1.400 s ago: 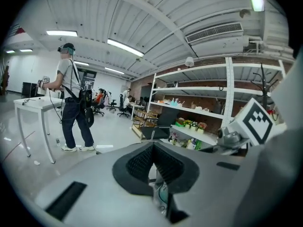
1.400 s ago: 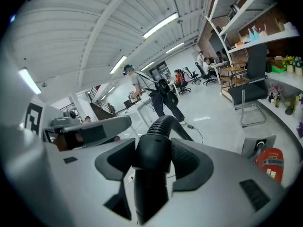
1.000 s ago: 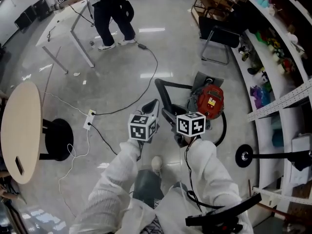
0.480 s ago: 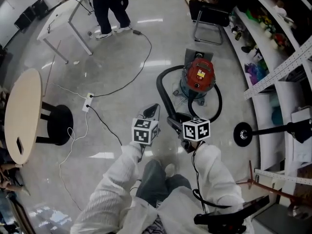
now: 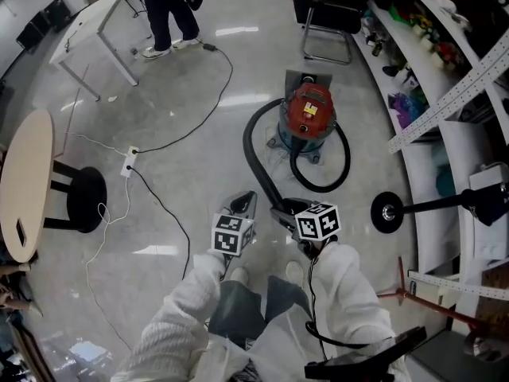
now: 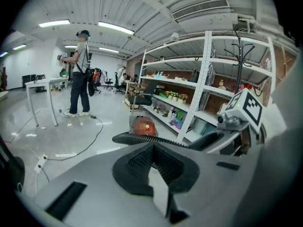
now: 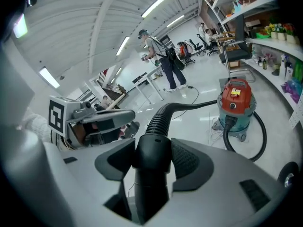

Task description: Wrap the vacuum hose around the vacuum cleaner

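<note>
The left gripper (image 5: 245,202) hangs empty above the glossy grey floor (image 5: 183,94), jaws pressed together. Beside it, the right gripper (image 5: 284,212) clamps the black ribbed vacuum hose (image 7: 161,117) at its smooth cuff. The hose arcs to the red-lidded teal canister vacuum cleaner (image 5: 308,115), which stands well apart.

1. Person (image 5: 169,6) stands by a white desk (image 5: 83,26), far end of the floor.
2. Round wooden tabletop (image 5: 20,181) at left, black stool (image 5: 79,200) just beside it.
3. Power strip (image 5: 127,162) on the floor, black cable (image 5: 226,86) running toward the person.
4. Shelving (image 5: 445,78) along the right, black chair (image 5: 322,10) near it.
</note>
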`<state>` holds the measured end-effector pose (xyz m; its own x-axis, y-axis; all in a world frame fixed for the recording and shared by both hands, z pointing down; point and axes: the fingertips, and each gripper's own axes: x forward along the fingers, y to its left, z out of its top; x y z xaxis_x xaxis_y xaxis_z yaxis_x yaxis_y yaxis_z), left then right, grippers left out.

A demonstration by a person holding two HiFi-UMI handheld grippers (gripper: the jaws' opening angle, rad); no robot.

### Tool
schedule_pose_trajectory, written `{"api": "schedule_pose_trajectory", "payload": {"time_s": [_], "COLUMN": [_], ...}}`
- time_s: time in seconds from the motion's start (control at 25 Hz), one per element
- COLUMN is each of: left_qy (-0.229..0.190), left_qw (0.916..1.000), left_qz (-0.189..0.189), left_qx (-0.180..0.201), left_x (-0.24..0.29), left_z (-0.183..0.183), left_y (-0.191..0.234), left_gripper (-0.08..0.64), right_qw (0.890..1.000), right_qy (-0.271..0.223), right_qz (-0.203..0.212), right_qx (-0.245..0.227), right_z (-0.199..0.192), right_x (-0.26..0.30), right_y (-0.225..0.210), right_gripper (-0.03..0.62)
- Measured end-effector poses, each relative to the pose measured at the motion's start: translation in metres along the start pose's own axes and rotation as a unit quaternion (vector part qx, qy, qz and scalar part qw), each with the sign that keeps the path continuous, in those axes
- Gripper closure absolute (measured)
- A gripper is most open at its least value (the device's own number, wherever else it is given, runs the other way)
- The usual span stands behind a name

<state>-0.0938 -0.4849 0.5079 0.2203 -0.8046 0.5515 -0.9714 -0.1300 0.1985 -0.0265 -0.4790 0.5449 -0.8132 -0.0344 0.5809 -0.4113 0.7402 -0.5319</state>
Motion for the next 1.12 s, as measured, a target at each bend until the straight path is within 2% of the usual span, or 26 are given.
{"api": "schedule_pose_trajectory", "payload": {"time_s": [0.08, 0.24, 0.48, 0.72, 0.84, 1.0, 1.12], "left_qy": [0.006, -0.016, -0.014, -0.036, -0.049, -0.051, -0.043], "left_qw": [0.9996, 0.9964, 0.993, 0.99, 0.9903, 0.991, 0.9911], "left_qz": [0.009, 0.035, 0.07, 0.101, 0.1, 0.11, 0.112], "left_qx": [-0.025, -0.075, -0.094, -0.092, -0.083, -0.056, -0.058], "left_x": [0.011, 0.056, 0.129, 0.224, 0.277, 0.339, 0.373], "left_z": [-0.021, -0.059, -0.157, -0.289, -0.36, -0.453, -0.502], "left_y": [-0.014, -0.044, -0.055, -0.01, 0.009, 0.037, 0.049], "left_gripper": [0.558, 0.558, 0.558, 0.558, 0.558, 0.558, 0.558], "right_qw": [1.0, 0.998, 0.994, 0.984, 0.978, 0.976, 0.971], "right_qy": [0.014, 0.04, 0.065, 0.07, 0.07, 0.063, 0.087], "right_qz": [0.01, 0.024, 0.046, 0.076, 0.081, 0.089, 0.078], "right_qx": [-0.005, -0.034, -0.082, -0.145, -0.18, -0.189, -0.208], "right_z": [-0.017, -0.053, -0.121, -0.216, -0.264, -0.316, -0.349], "right_x": [-0.008, -0.015, 0.029, 0.136, 0.19, 0.249, 0.282], "right_y": [-0.02, -0.078, -0.152, -0.234, -0.283, -0.339, -0.379], "right_gripper": [0.354, 0.353, 0.353, 0.354, 0.354, 0.354, 0.354]}}
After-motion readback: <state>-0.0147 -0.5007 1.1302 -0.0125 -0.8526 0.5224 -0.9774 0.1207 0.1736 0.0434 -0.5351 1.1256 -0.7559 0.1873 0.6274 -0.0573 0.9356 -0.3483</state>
